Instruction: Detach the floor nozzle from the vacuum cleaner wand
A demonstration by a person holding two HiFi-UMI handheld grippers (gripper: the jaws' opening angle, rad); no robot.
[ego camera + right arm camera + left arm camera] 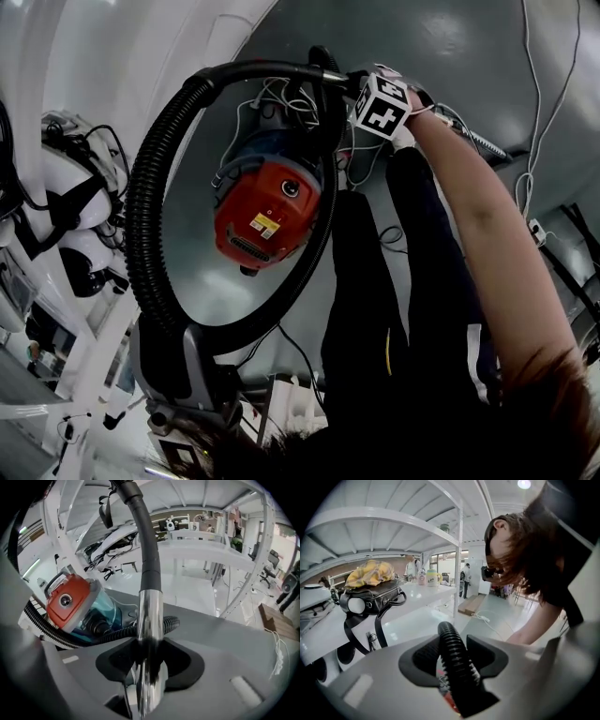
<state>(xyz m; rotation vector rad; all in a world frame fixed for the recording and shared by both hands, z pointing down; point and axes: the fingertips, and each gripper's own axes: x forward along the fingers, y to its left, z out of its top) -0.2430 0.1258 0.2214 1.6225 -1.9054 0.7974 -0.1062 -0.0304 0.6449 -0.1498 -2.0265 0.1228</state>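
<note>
The red vacuum cleaner body (267, 211) lies on the grey floor below me; in the right gripper view it (70, 602) shows at the left. Its black ribbed hose (141, 206) arches from my left gripper (178, 333) at the lower left up to my right gripper (342, 84) at the top. My left gripper (452, 646) is shut on the ribbed hose (461, 672). My right gripper (149, 656) is shut on the chrome wand (150, 616), which rises into a black curved handle tube (140, 522). No floor nozzle shows in any view.
Dark trouser legs (394, 309) stand right of the vacuum cleaner. White machines (66, 206) crowd the left. Cables (544, 112) trail over the floor at the right. A white shelf frame (459, 559) carries a black bag (370, 597). People (465, 578) stand far back.
</note>
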